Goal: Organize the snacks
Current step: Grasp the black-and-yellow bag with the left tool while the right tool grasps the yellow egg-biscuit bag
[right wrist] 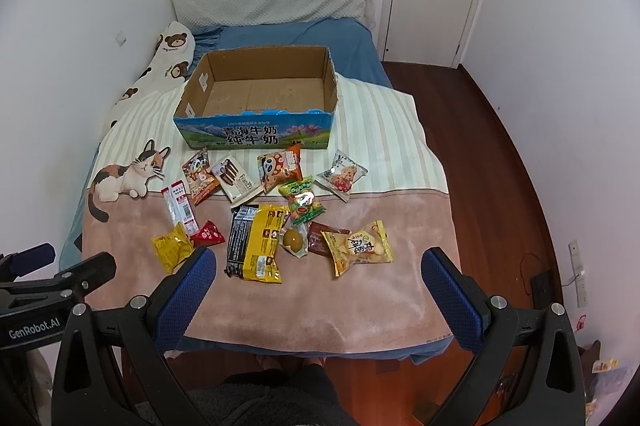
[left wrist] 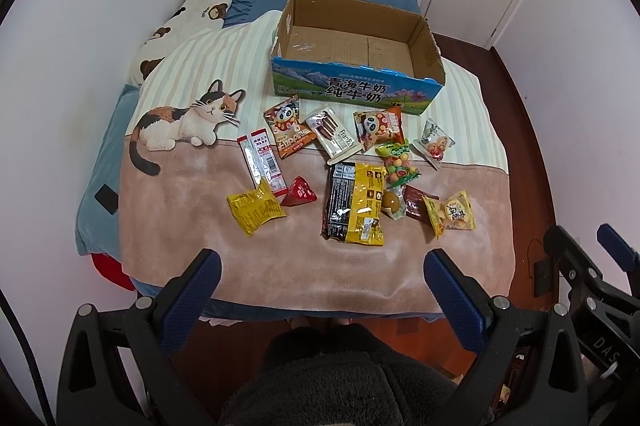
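Thirteen or so snack packets lie scattered on the cat-print blanket [left wrist: 180, 194] covering the bed, all in front of an open cardboard box [left wrist: 356, 54] whose blue front wall carries printed characters. The box holds nothing visible. Nearest it sit two orange panda packets [left wrist: 289, 126] [left wrist: 378, 128], a pale biscuit-stick pack [left wrist: 330, 134] between them and a small silver cookie packet [left wrist: 433, 143] off to the right. Closer in lie a red-and-white stick pack [left wrist: 261, 162], a yellow pouch [left wrist: 256, 212], a small red triangular packet [left wrist: 298, 191], a large black-and-yellow bag [left wrist: 354, 204], a green candy bag [left wrist: 398, 162], a clear-wrapped egg [right wrist: 294, 240], a dark brown packet [left wrist: 416, 202] partly buried under its neighbours, and a yellow chip packet [right wrist: 358, 246].

Most printing is too small to read. The left gripper [left wrist: 322, 272] hangs over the blanket's near edge, its blue-padded fingers spread wide around nothing. The right gripper [right wrist: 318, 272] does likewise, fingers wide apart and empty. The person's dark fleece clothing fills the bottom of both views.
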The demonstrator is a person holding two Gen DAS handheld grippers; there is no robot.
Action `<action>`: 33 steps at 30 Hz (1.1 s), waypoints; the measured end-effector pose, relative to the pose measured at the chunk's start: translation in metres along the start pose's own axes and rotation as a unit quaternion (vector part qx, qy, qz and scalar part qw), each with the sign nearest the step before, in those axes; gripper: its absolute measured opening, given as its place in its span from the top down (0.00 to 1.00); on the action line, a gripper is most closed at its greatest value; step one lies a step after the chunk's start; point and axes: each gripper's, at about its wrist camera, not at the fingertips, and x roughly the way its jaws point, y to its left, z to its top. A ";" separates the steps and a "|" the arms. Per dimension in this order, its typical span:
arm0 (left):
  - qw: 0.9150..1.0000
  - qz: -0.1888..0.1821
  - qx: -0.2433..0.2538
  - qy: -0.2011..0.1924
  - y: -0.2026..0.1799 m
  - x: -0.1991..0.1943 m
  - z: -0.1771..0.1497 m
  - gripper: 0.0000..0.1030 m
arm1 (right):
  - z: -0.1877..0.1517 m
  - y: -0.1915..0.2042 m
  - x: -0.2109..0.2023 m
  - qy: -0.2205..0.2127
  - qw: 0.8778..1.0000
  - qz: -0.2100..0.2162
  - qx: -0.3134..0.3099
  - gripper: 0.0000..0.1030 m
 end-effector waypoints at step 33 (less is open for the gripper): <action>0.965 -0.006 0.004 0.263 -0.060 0.359 0.055 0.00 | -0.061 -0.156 0.382 0.319 0.842 0.119 0.419 0.00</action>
